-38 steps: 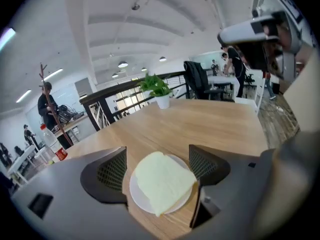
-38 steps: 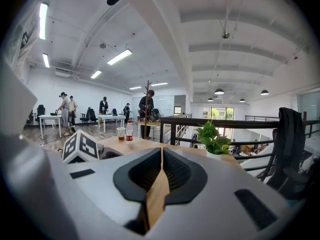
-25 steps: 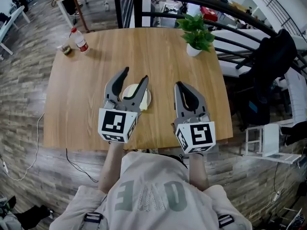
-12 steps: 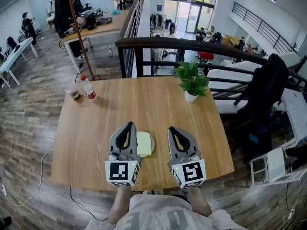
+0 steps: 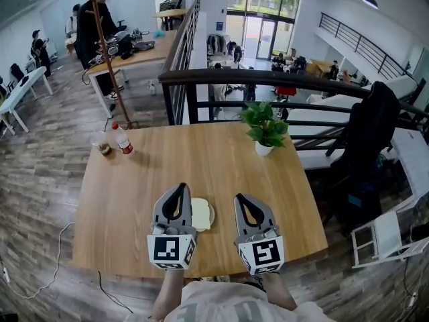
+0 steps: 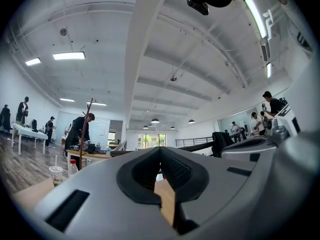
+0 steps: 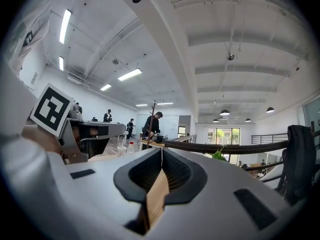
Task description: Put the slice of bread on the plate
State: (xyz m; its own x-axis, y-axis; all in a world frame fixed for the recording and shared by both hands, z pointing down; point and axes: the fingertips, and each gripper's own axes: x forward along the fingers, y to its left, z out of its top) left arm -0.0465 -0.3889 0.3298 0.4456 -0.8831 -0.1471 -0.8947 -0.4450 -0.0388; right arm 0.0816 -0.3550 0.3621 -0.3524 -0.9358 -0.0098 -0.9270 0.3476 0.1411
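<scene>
A pale slice of bread lies on a small white plate near the front edge of the wooden table. My left gripper hangs just left of the plate, jaws shut with nothing between them, and covers the plate's left side. My right gripper is to the right of the plate, apart from it, also shut and holding nothing. In the left gripper view the left gripper looks out level across the room with its jaws meeting. The right gripper shows the same in the right gripper view.
A plastic bottle and a cup stand at the table's far left corner. A potted plant stands at the far right. A black railing runs behind the table. A dark jacket on a chair is to the right.
The left gripper's jaws, open over the plate one second ago, have closed with nothing in them. The head view has tipped up, so more of the room shows. The right gripper stays shut.
</scene>
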